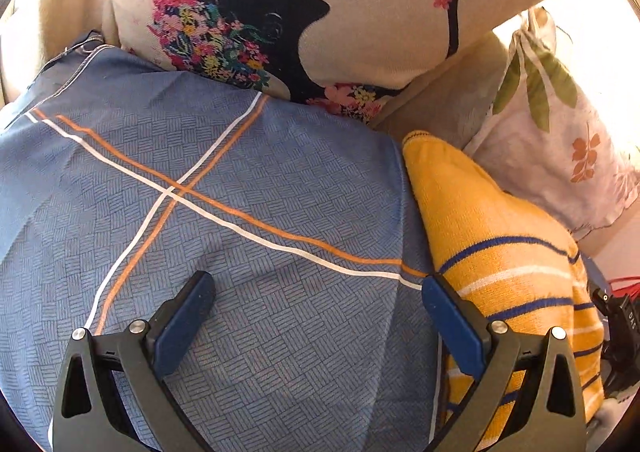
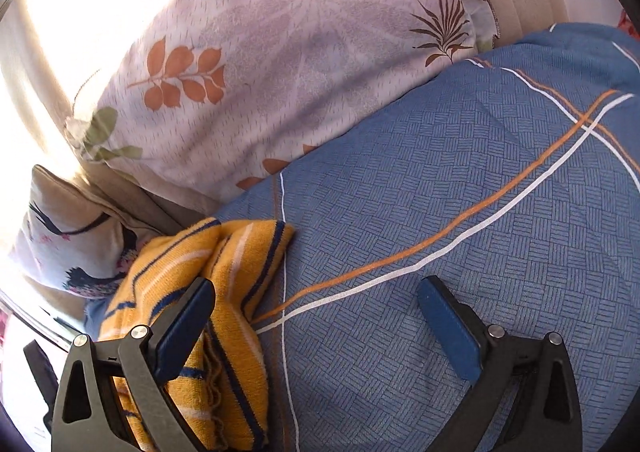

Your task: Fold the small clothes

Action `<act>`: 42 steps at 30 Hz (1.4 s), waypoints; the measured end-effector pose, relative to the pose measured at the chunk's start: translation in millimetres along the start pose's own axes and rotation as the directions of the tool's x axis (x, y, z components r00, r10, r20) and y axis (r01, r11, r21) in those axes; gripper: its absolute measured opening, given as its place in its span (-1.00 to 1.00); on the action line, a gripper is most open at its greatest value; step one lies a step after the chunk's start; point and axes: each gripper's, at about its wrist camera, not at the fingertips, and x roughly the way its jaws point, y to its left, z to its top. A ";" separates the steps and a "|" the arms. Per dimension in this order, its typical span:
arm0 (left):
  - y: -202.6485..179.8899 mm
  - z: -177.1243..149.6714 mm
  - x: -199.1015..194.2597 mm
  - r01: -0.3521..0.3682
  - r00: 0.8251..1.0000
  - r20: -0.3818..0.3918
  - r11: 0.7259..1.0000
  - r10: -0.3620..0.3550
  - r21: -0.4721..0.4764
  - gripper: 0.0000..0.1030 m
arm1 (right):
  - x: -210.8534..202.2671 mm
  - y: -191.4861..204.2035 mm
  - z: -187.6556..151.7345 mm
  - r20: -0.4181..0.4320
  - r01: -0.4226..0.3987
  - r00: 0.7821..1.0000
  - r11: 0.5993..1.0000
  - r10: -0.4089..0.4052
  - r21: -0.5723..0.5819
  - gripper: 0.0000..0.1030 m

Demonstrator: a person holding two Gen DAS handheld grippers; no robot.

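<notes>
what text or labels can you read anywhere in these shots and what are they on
"DAS": white letters, turned sideways, on a black device at the right edge of the left wrist view, beside the yellow striped garment; it may be cut off, so possibly part of a longer word.
No other text shows: the cushions and the blue cloth carry only pictures and patterns.
</notes>
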 end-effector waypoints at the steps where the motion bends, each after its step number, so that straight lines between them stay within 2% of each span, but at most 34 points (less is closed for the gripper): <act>1: 1.4 -0.6 -2.3 0.001 1.000 0.009 1.000 -0.001 -0.009 1.00 | -1.9 -2.4 -0.3 0.006 -0.020 1.000 1.000 0.020 0.011 0.99; 7: -1.1 -1.5 -22.3 -0.014 0.996 0.088 1.000 0.016 -0.015 1.00 | -10.3 -8.5 0.8 0.013 -0.122 0.992 0.992 0.122 0.031 1.00; 10: -0.7 -5.1 -35.9 -0.013 0.994 0.111 0.999 0.017 -0.038 1.00 | -11.5 -4.4 1.3 -0.014 -0.118 0.993 0.993 0.118 0.011 1.00; 12: -6.5 -5.4 -50.3 -0.056 0.988 0.146 0.998 0.059 -0.026 1.00 | -12.1 1.5 1.0 -0.022 -0.122 0.992 0.992 0.122 -0.013 1.00; 13: -9.9 -5.4 -59.4 -0.056 0.986 0.153 0.998 0.060 -0.030 1.00 | -16.8 5.8 0.0 -0.005 -0.095 0.995 0.995 0.095 -0.036 1.00; 15: -13.6 -9.5 -95.8 -0.009 0.982 0.188 0.999 0.017 -0.042 1.00 | -35.8 23.8 -5.6 0.040 0.016 0.999 0.993 -0.011 -0.119 0.98; 17: -22.2 -15.1 -137.6 -0.035 0.965 0.260 0.999 0.035 -0.002 1.00 | -67.7 44.0 -17.0 0.074 -0.013 0.997 0.985 0.026 -0.171 0.95; 19: -31.0 -23.8 -176.3 -0.120 0.936 0.338 0.992 0.099 0.044 1.00 | -101.1 68.0 -33.4 0.114 -0.019 0.992 0.968 0.049 -0.249 0.95; 21: -38.5 -35.1 -208.5 -0.183 0.906 0.399 0.980 0.138 0.076 1.00 | -133.3 92.0 -51.0 0.185 0.046 0.983 0.936 0.021 -0.350 0.95; 23: -43.5 -46.1 -233.3 -0.215 0.894 0.418 0.972 0.158 0.091 1.00 | -164.4 106.2 -70.4 0.284 0.127 0.959 0.910 -0.010 -0.394 0.95; 25: -45.5 -57.6 -249.7 -0.235 0.900 0.394 0.968 0.185 0.084 1.00 | -194.2 108.1 -87.6 0.351 0.170 0.936 0.906 -0.025 -0.388 1.00; 28: -46.1 -74.1 -264.0 -0.220 0.916 0.358 0.973 0.181 0.073 1.00 | -219.8 95.1 -107.7 0.374 0.226 0.923 0.919 -0.095 -0.323 1.00; 31: -49.3 -96.5 -265.7 -0.208 0.919 0.357 0.974 0.165 0.086 1.00 | -219.3 75.7 -118.2 0.276 0.271 0.945 0.895 -0.176 -0.354 1.00; 33: -54.0 -108.5 -260.7 -0.220 0.927 0.335 0.969 0.170 0.114 1.00 | -223.8 64.2 -128.6 0.271 0.326 0.933 0.873 -0.236 -0.363 1.00; 35: -58.9 -119.4 -256.7 -0.241 0.929 0.320 0.961 0.187 0.138 1.00 | -237.6 57.4 -140.3 0.313 0.337 0.921 0.876 -0.231 -0.346 1.00; 37: -64.5 -129.8 -253.8 -0.256 0.930 0.310 0.953 0.198 0.160 1.00 | -250.6 51.2 -150.2 0.344 0.302 0.920 0.901 -0.189 -0.311 1.00; 39: -69.9 -136.0 -249.4 -0.255 0.935 0.296 0.950 0.194 0.180 1.00 | -247.6 45.7 -146.5 0.293 0.222 0.946 0.934 -0.137 -0.281 1.00; 41: -74.7 -139.9 -245.0 -0.246 0.943 0.275 0.948 0.187 0.200 1.00 | -232.1 45.0 -138.7 0.185 0.165 0.976 0.947 -0.117 -0.275 1.00; 42: -76.2 -141.5 -243.2 -0.242 0.947 0.264 0.948 0.184 0.206 1.00 | -223.7 46.0 -135.8 0.142 0.147 0.984 0.950 -0.111 -0.276 1.00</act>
